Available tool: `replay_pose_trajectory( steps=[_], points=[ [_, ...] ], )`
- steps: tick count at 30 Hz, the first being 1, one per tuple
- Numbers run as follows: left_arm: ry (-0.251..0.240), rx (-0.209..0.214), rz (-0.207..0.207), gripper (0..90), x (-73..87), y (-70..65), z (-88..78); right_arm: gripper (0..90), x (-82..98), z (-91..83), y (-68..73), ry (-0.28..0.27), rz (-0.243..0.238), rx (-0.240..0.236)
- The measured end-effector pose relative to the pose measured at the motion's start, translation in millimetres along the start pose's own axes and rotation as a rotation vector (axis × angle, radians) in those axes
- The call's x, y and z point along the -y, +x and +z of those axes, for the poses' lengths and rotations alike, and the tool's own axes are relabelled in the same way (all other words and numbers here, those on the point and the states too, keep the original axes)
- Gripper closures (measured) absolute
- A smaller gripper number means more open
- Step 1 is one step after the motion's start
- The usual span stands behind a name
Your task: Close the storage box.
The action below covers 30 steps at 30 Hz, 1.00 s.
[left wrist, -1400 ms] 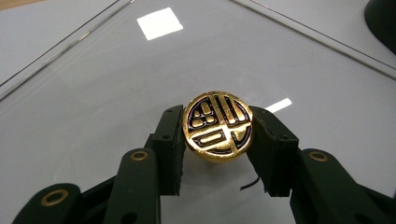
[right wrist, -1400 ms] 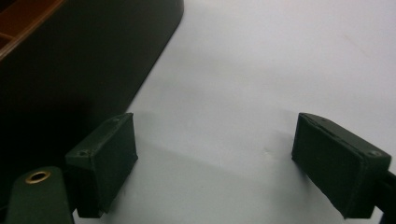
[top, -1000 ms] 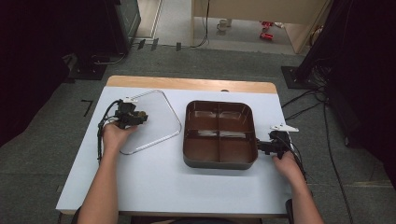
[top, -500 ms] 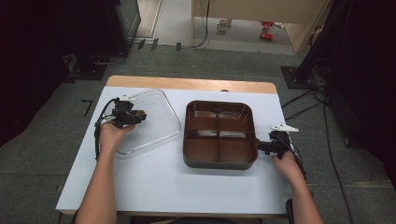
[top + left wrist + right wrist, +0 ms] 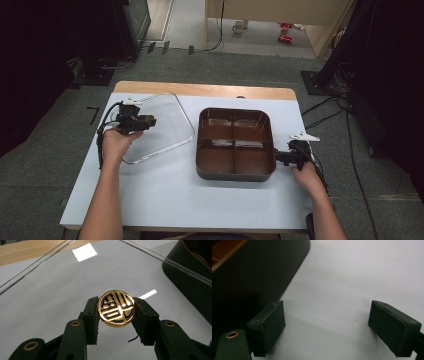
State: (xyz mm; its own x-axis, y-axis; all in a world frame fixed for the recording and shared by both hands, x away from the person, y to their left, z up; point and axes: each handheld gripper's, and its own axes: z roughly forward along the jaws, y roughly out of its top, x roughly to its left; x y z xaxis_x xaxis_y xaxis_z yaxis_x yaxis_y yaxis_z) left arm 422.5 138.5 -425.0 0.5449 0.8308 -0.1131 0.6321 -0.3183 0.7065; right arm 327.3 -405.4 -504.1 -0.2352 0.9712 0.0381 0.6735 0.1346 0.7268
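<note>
A clear, rounded-square lid (image 5: 167,131) with a round gold knob (image 5: 116,308) hangs tilted above the left half of the white table (image 5: 165,190). My left gripper (image 5: 150,120) is shut on that knob, one pad (image 5: 91,315) on each side of it. To the lid's right a dark brown tray (image 5: 235,175) with several compartments sits on the table. In the left gripper view its dark wall (image 5: 190,272) lies beyond the lid's edge. My right gripper (image 5: 276,156) rests open against the tray's right side, and nothing lies between its pads (image 5: 268,326), with the tray wall (image 5: 249,272) just beside them.
The table's wooden far edge (image 5: 200,90) runs behind the lid and tray. Cables (image 5: 325,107) and dark equipment stands lie on the floor to the right and left. Bare white tabletop (image 5: 352,277) stretches in front of the tray.
My left gripper has risen with the lid by its knob, and the lid has come up off the table and tilted. The right gripper has stayed beside the tray.
</note>
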Motion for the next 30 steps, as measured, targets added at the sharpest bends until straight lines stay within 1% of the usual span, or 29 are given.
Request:
replay_pose_trajectory(
  steps=[3,7,8,14,16,19,20,25,26,30],
  points=[
    [-0.006,0.008,0.005,59.5,-2.9,-3.4,-4.2,13.4,0.0,0.0,0.1,0.001,0.001,0.0],
    [-0.032,0.034,0.002,59.5,-7.5,-8.8,-9.8,13.4,0.0,0.0,0.1,0.0,0.001,0.0],
    [-0.039,0.041,0.006,59.5,-9.8,-11.2,-12.0,13.4,0.0,0.0,0.1,0.0,0.001,0.0],
    [-0.044,0.052,0.031,59.5,-18.9,-23.5,-18.3,13.4,0.0,0.0,0.0,0.0,0.0,0.0],
    [-0.051,0.063,0.033,59.5,-22.3,-28.0,-20.1,13.4,0.0,0.0,0.0,0.0,0.0,0.001],
    [-0.059,0.078,0.048,59.5,-27.8,-36.1,-22.4,13.4,0.0,0.0,0.0,0.0,0.0,0.0],
    [-0.061,0.081,0.047,59.5,-28.8,-38.3,-22.6,13.4,0.0,0.0,0.0,0.0,0.0,0.0],
    [-0.071,0.113,0.065,59.5,-34.4,-51.0,-21.1,13.4,0.0,0.0,0.0,0.0,0.0,0.0],
    [-0.069,0.121,0.073,59.5,-35.6,-55.4,-19.1,13.4,0.0,0.0,0.0,0.0,0.0,0.0],
    [-0.06,0.129,0.098,59.5,-38.0,-66.3,-13.4,13.4,0.0,0.0,0.1,0.0,0.0,0.0]
  ],
)
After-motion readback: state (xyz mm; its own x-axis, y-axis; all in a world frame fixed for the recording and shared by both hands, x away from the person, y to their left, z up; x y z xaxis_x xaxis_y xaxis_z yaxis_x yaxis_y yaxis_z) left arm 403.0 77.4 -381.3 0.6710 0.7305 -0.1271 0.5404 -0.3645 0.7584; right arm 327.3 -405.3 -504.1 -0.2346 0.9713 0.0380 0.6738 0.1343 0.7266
